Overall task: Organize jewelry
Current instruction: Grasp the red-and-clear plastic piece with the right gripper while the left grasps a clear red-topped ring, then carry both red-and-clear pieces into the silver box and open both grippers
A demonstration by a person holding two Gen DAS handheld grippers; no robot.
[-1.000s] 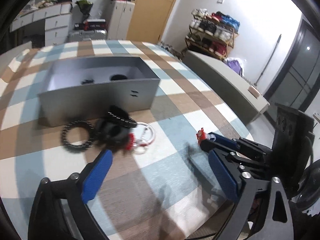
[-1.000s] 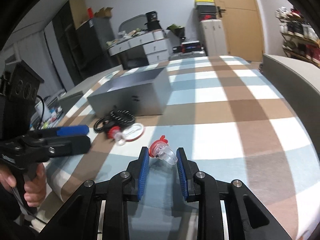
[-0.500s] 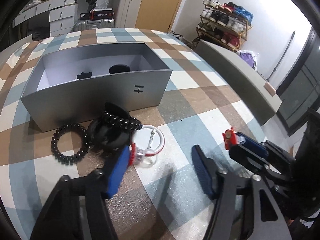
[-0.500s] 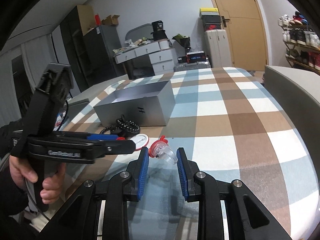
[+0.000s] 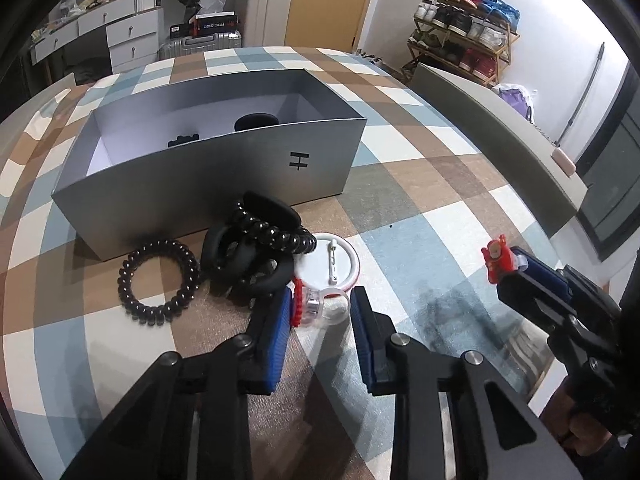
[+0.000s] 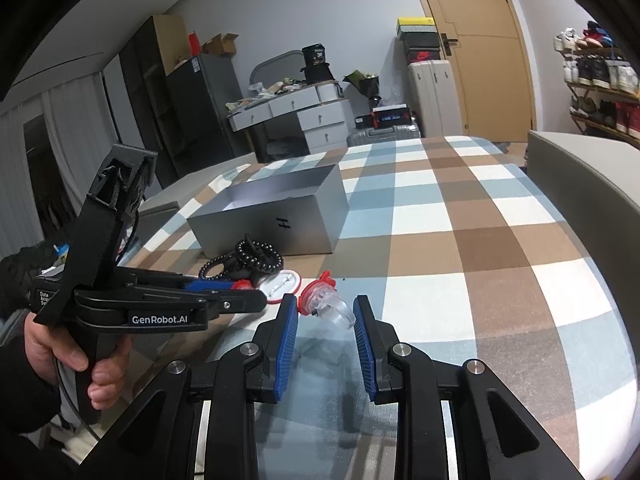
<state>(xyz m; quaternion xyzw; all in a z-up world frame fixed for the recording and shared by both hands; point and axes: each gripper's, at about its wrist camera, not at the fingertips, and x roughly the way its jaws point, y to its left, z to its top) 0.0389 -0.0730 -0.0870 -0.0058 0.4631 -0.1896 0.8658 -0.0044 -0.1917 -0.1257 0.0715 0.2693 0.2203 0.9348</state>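
Note:
An open grey box (image 5: pixel 208 184) stands on the checked tablecloth, with two dark items inside. In front of it lie a black spiral hair tie (image 5: pixel 158 276), a heap of black hair ties (image 5: pixel 256 256) and a white round pin badge (image 5: pixel 332 260). My left gripper (image 5: pixel 322 312) is partly closed around a clear ring with a red top (image 5: pixel 316 306), resting on the cloth. My right gripper (image 6: pixel 325 316) holds a second clear ring with a red figure (image 6: pixel 326 304) between its pads; it shows in the left wrist view (image 5: pixel 498 258) too.
The grey box also shows in the right wrist view (image 6: pixel 272 216). A grey bench (image 5: pixel 500 136) runs along the table's right side. Drawers (image 5: pixel 116 36), suitcases and a shoe rack (image 5: pixel 464 8) stand beyond the table.
My left gripper moved forward to the red-topped clear ring and narrowed its fingers around it. My right gripper kept its ring and stayed nearly still.

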